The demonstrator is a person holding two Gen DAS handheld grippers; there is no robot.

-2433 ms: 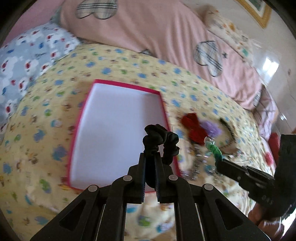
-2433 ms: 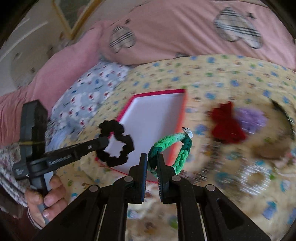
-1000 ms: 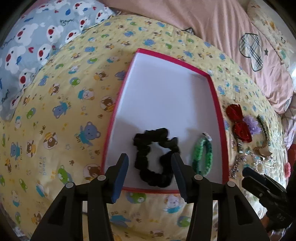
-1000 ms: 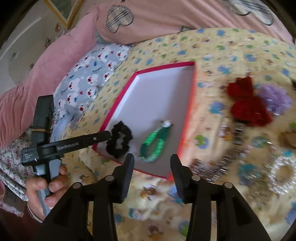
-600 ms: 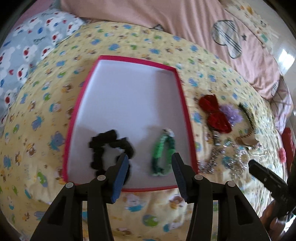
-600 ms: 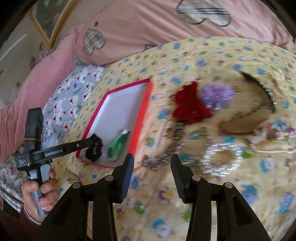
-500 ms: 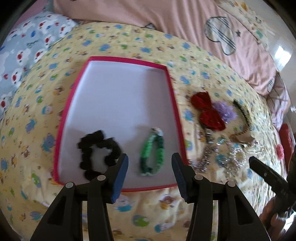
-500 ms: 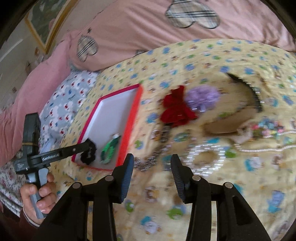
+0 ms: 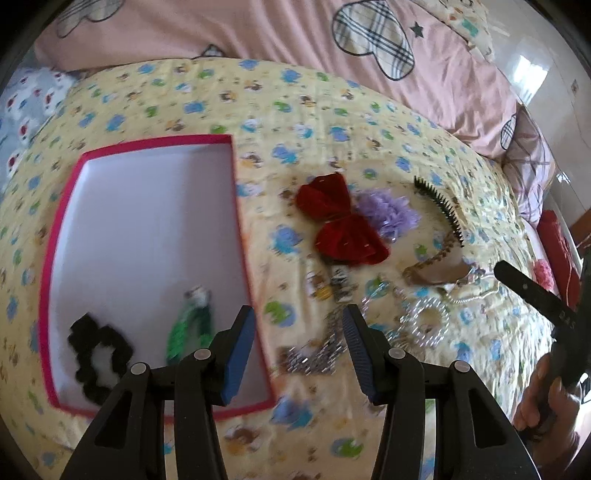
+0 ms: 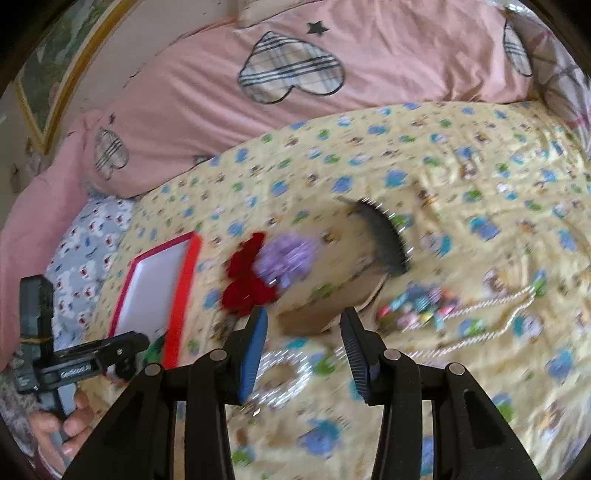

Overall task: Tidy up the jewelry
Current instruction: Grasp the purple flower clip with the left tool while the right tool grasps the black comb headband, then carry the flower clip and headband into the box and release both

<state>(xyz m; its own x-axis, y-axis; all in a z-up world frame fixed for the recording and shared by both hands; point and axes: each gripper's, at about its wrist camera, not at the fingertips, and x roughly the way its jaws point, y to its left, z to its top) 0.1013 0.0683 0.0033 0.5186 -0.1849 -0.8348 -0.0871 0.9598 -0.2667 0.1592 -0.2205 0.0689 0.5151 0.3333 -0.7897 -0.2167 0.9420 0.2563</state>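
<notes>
A red-rimmed white tray [image 9: 59, 221] lies on the yellow bedspread and holds a black scrunchie [image 9: 98, 356] and a green braided bracelet [image 9: 190, 332]. My left gripper [image 9: 298, 334] is open and empty above the tray's right edge. To the right lie a red bow [image 9: 341, 221], a purple flower clip [image 9: 391, 212], a black comb [image 9: 441, 203], a sparkly bracelet [image 9: 424, 326] and silver chains [image 9: 317, 354]. My right gripper [image 10: 303, 341] is open and empty over the sparkly bracelet [image 10: 284, 376] and a brown piece [image 10: 317, 310], with beads [image 10: 417, 302] to its right.
Pink pillows [image 9: 258, 33] with plaid hearts line the back of the bed. A blue patterned pillow [image 10: 88, 243] lies left of the tray [image 10: 184, 291]. A pearl string [image 10: 491, 317] trails at the right. The other gripper shows in each view, the right one [image 9: 532, 295] and the left one [image 10: 96, 354].
Both grippers let go of the scrunchie and the green bracelet in the tray, opened, and swung right toward the loose jewelry. The tray has slid to the left in both views.
</notes>
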